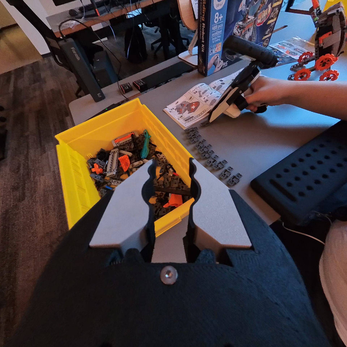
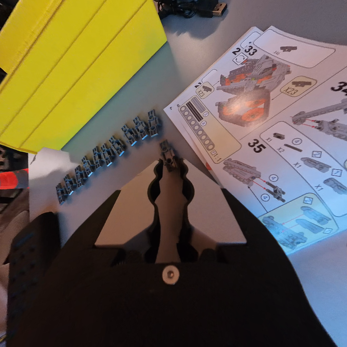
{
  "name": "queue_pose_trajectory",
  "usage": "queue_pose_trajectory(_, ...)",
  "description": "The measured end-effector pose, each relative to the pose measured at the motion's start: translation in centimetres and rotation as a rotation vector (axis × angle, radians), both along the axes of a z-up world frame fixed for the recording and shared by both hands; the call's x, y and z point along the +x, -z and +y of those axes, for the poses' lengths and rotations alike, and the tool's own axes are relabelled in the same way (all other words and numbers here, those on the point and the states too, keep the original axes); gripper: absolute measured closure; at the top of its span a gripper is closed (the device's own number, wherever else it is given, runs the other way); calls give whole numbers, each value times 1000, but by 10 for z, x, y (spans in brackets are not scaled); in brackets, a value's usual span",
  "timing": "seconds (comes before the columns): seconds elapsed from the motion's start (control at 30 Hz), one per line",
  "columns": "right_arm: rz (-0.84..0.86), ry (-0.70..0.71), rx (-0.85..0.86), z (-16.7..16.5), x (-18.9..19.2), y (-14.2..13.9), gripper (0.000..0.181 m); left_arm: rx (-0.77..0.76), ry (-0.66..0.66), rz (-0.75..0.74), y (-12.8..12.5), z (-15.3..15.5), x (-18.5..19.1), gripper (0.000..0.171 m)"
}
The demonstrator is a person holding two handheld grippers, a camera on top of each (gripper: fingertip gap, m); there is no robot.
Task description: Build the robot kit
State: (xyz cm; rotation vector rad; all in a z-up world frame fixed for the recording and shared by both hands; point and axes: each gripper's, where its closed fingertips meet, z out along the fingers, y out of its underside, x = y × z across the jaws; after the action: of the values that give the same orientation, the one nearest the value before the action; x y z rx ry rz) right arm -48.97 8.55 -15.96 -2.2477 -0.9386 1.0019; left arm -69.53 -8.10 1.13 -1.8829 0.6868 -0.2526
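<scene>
My left gripper (image 1: 172, 163) is open and empty, hovering over the near right corner of a yellow bin (image 1: 97, 127) holding several loose grey, black and orange building parts (image 1: 120, 159). My right gripper (image 2: 171, 161) is shut on a small grey connector piece (image 2: 167, 154), its tips down at the grey table. It also shows in the left wrist view (image 1: 211, 119), held by a hand. The piece sits at the far end of a row of several like grey connectors (image 2: 105, 155), which also shows in the left wrist view (image 1: 210, 155), between the bin (image 2: 75, 65) and an open instruction booklet (image 2: 262, 131).
The booklet (image 1: 193, 105) lies behind the row. A black perforated pad (image 1: 308, 169) lies at the table's near right. A kit box (image 1: 234, 24) and a built model with orange wheels (image 1: 326, 47) stand at the back. A USB cable (image 2: 206, 9) lies beyond the bin. Left tips to right tips: about 30 centimetres.
</scene>
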Motion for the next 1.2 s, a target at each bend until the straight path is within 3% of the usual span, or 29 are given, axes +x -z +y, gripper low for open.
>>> queue_pose_trajectory(0.13, -4, 3, 75, 3, 5, -11, 161, 40, -48, -50, -5, 4, -18, 129)
queue_pose_trajectory(0.23, 67, -14, 112, -4, 3, -30, 161, -64, -7, -66, 18, 11, -25, 120)
queue_pose_trajectory(0.33, 111, -39, 150, -12, 2, -44, 161, -260, -26, 98, 57, 31, -45, 134)
queue_pose_trajectory(0.4, 123, -45, 169, -14, 1, -48, 161, -371, 28, 271, 80, 37, -53, 146)
queue_pose_trajectory(0.53, 136, -46, 154, -16, 3, -50, 161, -566, 200, 582, 120, 39, -59, 142)
queue_pose_trajectory(0.63, 143, -42, 144, -16, 6, -50, 161, -680, 259, 693, 141, 37, -64, 139)
queue_pose_trajectory(0.93, 166, -46, 126, -17, 9, -52, 161, -850, 319, 738, 167, 27, -62, 154)
queue_pose_trajectory(1.2, 168, -44, 127, -15, 12, -53, 162, -846, 296, 740, 161, 30, -64, 162)
